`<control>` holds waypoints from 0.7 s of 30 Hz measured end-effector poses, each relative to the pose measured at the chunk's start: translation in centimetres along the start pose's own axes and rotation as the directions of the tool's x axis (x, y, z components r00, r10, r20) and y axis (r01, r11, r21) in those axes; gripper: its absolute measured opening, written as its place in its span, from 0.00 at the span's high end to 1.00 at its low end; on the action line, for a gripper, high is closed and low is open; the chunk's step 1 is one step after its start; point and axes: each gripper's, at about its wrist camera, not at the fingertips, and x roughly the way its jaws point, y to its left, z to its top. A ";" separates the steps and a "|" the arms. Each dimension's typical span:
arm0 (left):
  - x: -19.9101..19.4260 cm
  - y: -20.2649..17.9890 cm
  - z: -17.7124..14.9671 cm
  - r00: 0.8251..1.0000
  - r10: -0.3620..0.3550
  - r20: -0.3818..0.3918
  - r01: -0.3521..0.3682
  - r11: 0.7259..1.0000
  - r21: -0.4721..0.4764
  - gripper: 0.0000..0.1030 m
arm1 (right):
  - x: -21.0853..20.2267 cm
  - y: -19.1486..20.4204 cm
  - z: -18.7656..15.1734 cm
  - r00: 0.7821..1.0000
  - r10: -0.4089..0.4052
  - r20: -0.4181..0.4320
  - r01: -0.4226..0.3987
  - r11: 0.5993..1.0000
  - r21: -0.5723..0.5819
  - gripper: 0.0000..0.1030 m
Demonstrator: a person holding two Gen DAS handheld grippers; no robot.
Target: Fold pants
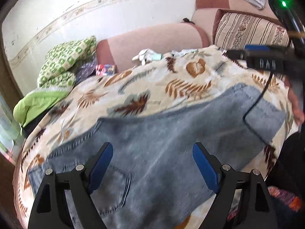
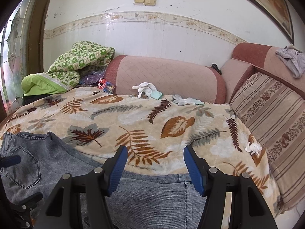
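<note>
Light blue jeans (image 1: 171,137) lie flat on a leaf-patterned blanket (image 1: 144,80) over a sofa seat. In the left wrist view my left gripper (image 1: 152,152) is open and empty, hovering over the middle of the jeans, with a back pocket (image 1: 112,190) below its left finger. The right gripper's body (image 1: 266,59) shows at the upper right above the jeans' far end. In the right wrist view my right gripper (image 2: 155,156) is open and empty above the jeans (image 2: 152,194), near their far edge on the blanket (image 2: 133,114). A back pocket (image 2: 22,168) shows at the left.
White gloves (image 2: 146,89) and another pale glove (image 2: 186,101) lie at the blanket's far edge. A green patterned quilt (image 2: 76,66) is piled at the left. A striped cushion (image 2: 272,118) stands at the right. A crumpled tissue (image 2: 252,147) lies beside it. Pink sofa backrest (image 2: 167,76) behind.
</note>
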 end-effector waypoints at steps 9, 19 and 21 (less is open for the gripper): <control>0.1 -1.5 3.7 0.997 -0.031 0.067 0.030 0.999 0.026 0.16 | 0.2 -0.1 0.0 1.000 -0.010 0.000 0.010 1.000 -0.006 0.37; 1.1 -1.8 4.7 0.996 -0.045 0.072 0.044 0.999 0.012 0.16 | 1.0 -0.2 -0.1 1.000 -0.012 -0.010 0.012 1.000 -0.006 0.37; 1.3 -1.7 4.7 0.997 -0.039 0.070 0.039 0.999 0.010 0.16 | 1.1 -0.2 -0.1 1.000 -0.011 -0.013 0.010 1.000 -0.009 0.37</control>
